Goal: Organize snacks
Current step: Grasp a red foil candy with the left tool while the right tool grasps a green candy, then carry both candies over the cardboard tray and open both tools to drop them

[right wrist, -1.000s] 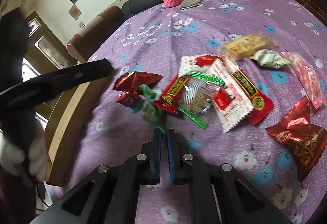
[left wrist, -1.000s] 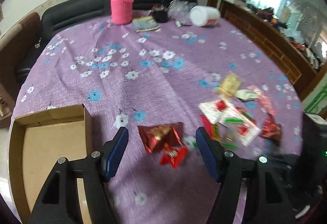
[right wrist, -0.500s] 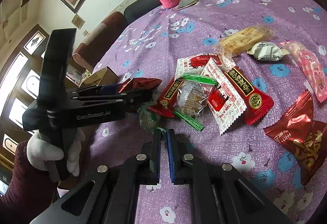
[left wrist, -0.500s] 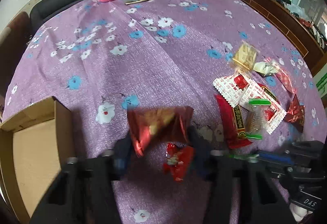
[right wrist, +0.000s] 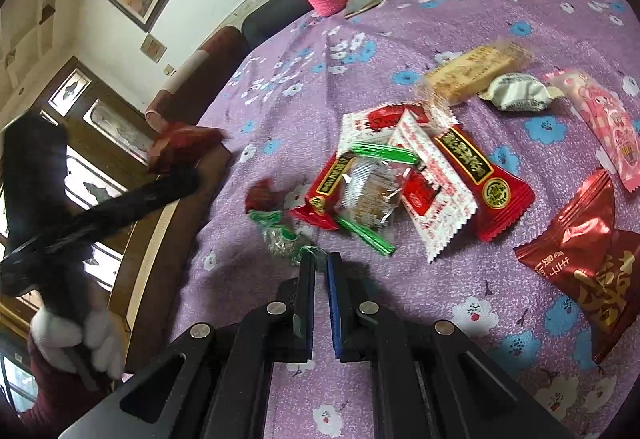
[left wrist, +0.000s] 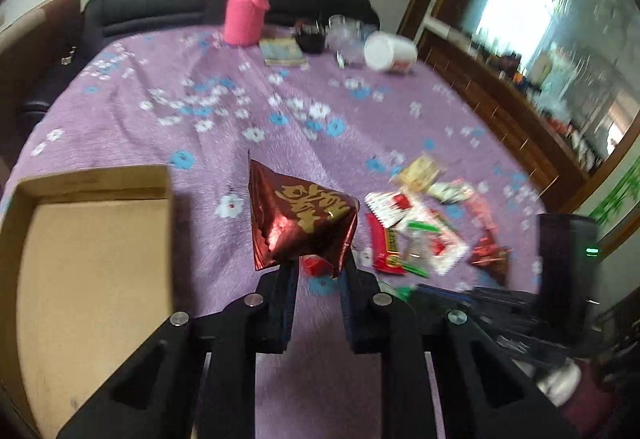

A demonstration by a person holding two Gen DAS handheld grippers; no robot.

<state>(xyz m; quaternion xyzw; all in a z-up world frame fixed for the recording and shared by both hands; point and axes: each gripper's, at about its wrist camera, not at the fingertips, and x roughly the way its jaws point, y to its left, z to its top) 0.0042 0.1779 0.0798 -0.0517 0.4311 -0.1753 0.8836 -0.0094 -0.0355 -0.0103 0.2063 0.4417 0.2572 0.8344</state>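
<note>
My left gripper [left wrist: 318, 265] is shut on a dark red foil snack packet [left wrist: 300, 223] with gold characters and holds it above the purple flowered tablecloth [left wrist: 224, 127], just right of the open cardboard box [left wrist: 92, 271]. In the right wrist view the packet [right wrist: 182, 143] hangs near the box edge. My right gripper [right wrist: 320, 259] is shut, its tips touching the end of a green candy wrapper [right wrist: 280, 235]; I cannot tell if it is pinched. A pile of snack packets [right wrist: 404, 183] lies ahead of it, with a small red candy [right wrist: 262, 197] at its left.
A second red foil packet [right wrist: 580, 263], a pink packet [right wrist: 600, 127], a white wrapped sweet [right wrist: 516, 95] and a yellow biscuit bar [right wrist: 468, 73] lie right. A pink bottle [left wrist: 245, 13], a white jar [left wrist: 390, 53] and small items stand at the far edge.
My left gripper closed on the red foil packet, lifted it off the cloth and swung it left towards the box. My right gripper stayed shut at the green wrapper.
</note>
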